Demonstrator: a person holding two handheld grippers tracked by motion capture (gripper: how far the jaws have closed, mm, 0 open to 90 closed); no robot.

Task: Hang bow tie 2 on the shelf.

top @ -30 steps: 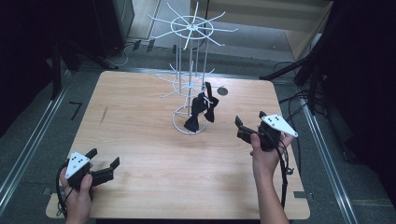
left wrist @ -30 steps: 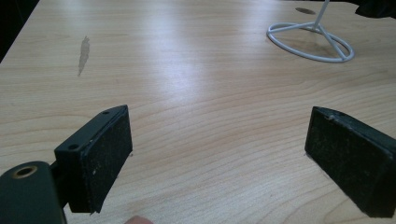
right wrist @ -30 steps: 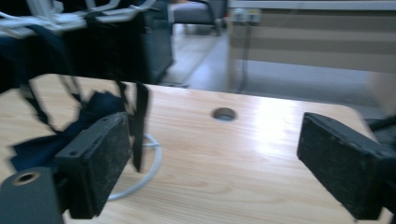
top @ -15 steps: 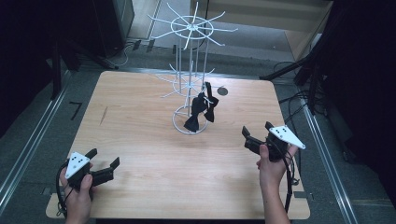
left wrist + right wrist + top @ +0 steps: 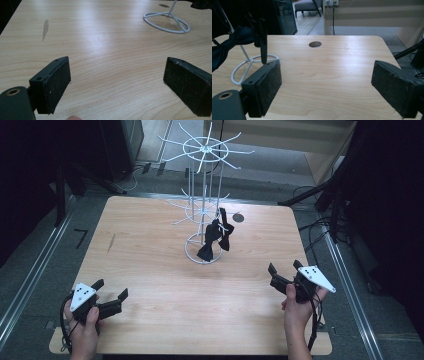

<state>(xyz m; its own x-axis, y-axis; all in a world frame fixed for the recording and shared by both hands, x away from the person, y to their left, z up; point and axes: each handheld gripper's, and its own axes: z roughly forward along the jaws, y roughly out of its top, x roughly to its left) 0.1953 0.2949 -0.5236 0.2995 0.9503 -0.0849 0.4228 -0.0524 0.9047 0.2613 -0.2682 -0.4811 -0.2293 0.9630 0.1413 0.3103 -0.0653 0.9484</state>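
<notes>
In the high view, the right gripper (image 5: pixel 276 276) had drawn back toward the table's near edge since a second ago; the left gripper (image 5: pixel 111 297) was unchanged. Bow ties (image 5: pixel 215 238) hung lengthwise down on the white rack (image 5: pixel 202 205), mid-table. Both gripper views: jaws wide apart, empty.

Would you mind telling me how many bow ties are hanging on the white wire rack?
2, as far as I can tell: one bow tie hangs low beside the rack's pole, the other just right of it. More may be hidden.
</notes>
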